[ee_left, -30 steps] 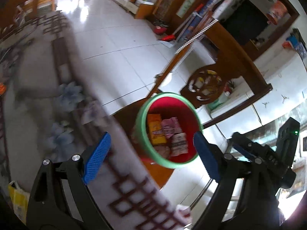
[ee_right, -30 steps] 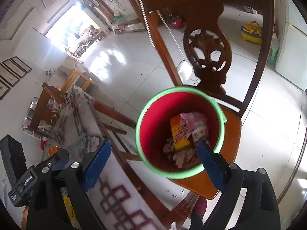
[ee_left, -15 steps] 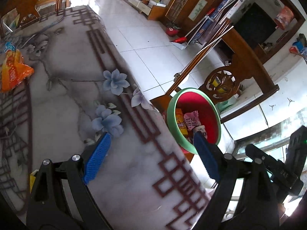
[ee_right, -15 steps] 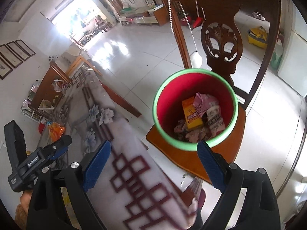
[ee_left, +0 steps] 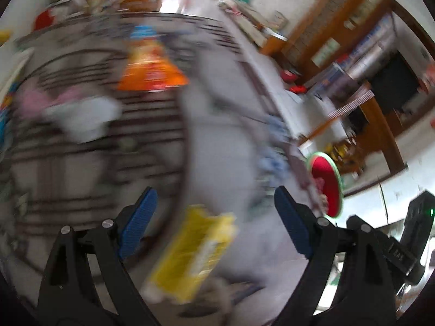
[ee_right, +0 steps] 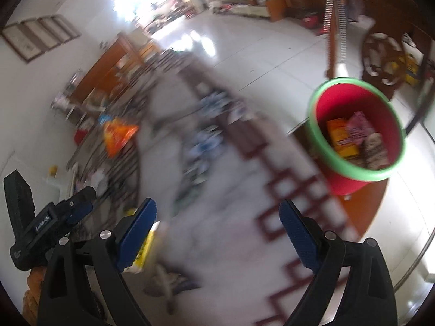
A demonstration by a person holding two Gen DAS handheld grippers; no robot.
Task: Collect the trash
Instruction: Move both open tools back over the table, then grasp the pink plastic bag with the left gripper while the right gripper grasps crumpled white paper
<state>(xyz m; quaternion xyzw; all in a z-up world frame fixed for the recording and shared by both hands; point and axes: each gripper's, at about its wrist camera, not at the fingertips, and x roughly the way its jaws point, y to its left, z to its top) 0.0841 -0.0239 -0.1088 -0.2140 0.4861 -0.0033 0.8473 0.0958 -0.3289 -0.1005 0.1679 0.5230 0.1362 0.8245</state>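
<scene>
A marble-patterned table [ee_left: 217, 125] with dark red fret lines and blue flowers fills most of both wrist views, badly smeared by blur. Past its far edge a wooden chair [ee_right: 372, 212] carries a red bin [ee_right: 356, 133] with a green rim, which holds a yellow packet and pink wrappers. On the table, an orange snack bag [ee_left: 152, 73] lies far out and a yellow packet [ee_left: 193, 252] lies close, under the left gripper [ee_left: 214, 222], between its blue fingers [ee_left: 138, 222] but not touched by them. A pale crumpled piece [ee_left: 87, 119] sits to the left. The left gripper's fingers stand wide apart and empty; the right gripper [ee_right: 217, 228] likewise has its fingers [ee_right: 297, 236] spread, holding nothing, over bare tabletop.
</scene>
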